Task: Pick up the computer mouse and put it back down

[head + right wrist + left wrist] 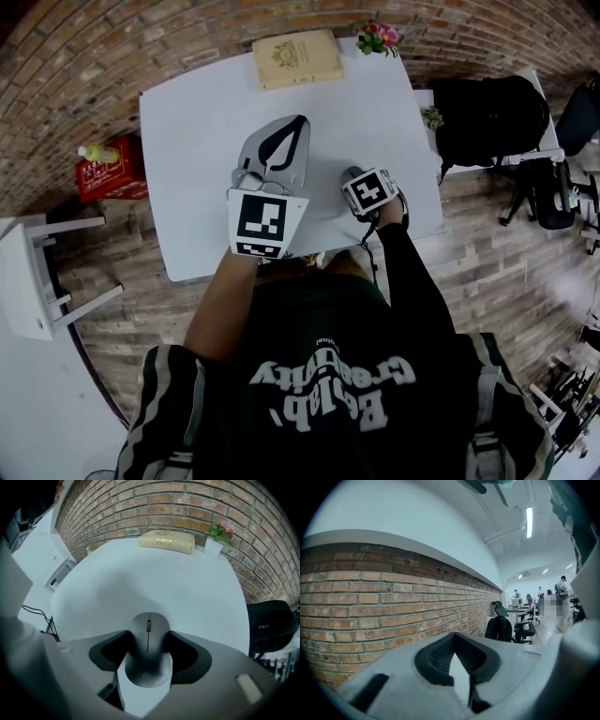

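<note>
Forearms, two, seen from above in the head view: the left forearm [217,314] is bare and reaches forward over the near table edge; the right arm [412,281], in a black sleeve, extends to the near right part of the table.

Left gripper [298,122] [453,634]: held over the middle of the white table [197,122], pointing close to level toward the brick wall [370,597]. Jaw tips pressed together at the front, with a narrow triangular gap behind them. Nothing between them.

Right gripper [147,634]: tipped steeply downward, its marker cube [369,192] facing up. Jaws spread to the width of the computer mouse [147,653] [350,173]; the dark pads [123,648] lie against its left and right sides, pinching it around its middle.

Computer mouse: grey, scroll wheel pointing away from the person, near the table's front right area; whether it rests on the surface or is just lifted cannot be told.

Table, far edge: cream book [297,58] [167,541] lying flat against the wall side; small pot of pink flowers [379,37] [221,530] just beside it at the right corner.

Beside the table: black backpack [487,117] on the right; red box [111,173] with a yellow-green bottle [98,153] on it at the left.

Background, left gripper view: black office chairs [499,627] and desks well beyond the wall's end.
</note>
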Demonstrator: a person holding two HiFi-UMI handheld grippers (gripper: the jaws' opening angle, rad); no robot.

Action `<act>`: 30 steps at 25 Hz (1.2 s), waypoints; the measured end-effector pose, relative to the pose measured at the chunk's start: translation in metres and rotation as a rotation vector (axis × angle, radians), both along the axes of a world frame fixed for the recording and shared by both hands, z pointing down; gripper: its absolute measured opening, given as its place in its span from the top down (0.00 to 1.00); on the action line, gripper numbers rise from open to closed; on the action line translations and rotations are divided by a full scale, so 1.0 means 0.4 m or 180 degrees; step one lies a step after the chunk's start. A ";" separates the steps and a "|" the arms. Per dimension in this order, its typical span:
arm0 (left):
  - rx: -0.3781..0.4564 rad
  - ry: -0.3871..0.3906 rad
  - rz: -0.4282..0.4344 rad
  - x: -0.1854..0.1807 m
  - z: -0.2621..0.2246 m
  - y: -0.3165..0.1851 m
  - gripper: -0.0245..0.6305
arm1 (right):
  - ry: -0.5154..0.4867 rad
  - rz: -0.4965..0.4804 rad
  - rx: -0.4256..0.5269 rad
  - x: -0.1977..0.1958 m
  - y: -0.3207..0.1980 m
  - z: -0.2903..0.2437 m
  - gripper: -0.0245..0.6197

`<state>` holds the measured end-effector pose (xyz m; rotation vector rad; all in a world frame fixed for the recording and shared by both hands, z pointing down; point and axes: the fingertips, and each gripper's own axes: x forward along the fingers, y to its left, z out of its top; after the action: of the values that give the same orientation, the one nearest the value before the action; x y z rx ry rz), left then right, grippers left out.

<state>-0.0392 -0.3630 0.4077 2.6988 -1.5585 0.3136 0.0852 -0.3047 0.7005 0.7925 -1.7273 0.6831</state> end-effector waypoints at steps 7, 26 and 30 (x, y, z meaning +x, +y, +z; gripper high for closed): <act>0.0007 -0.0013 -0.0004 0.004 0.001 -0.003 0.95 | -0.0145 -0.0055 0.0306 0.000 -0.012 -0.012 0.52; 0.0139 -0.0083 -0.0010 0.004 -0.046 0.004 0.95 | -0.1020 0.0395 0.1582 0.004 -0.162 -0.363 0.52; 0.0181 -0.0136 -0.0013 0.009 -0.065 -0.001 0.95 | -0.1151 0.0382 0.1938 -0.003 -0.191 -0.476 0.52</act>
<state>-0.0357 -0.3633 0.3815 2.7488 -1.6081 0.3342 0.0840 -0.3812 0.5100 1.2535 -2.2766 0.3868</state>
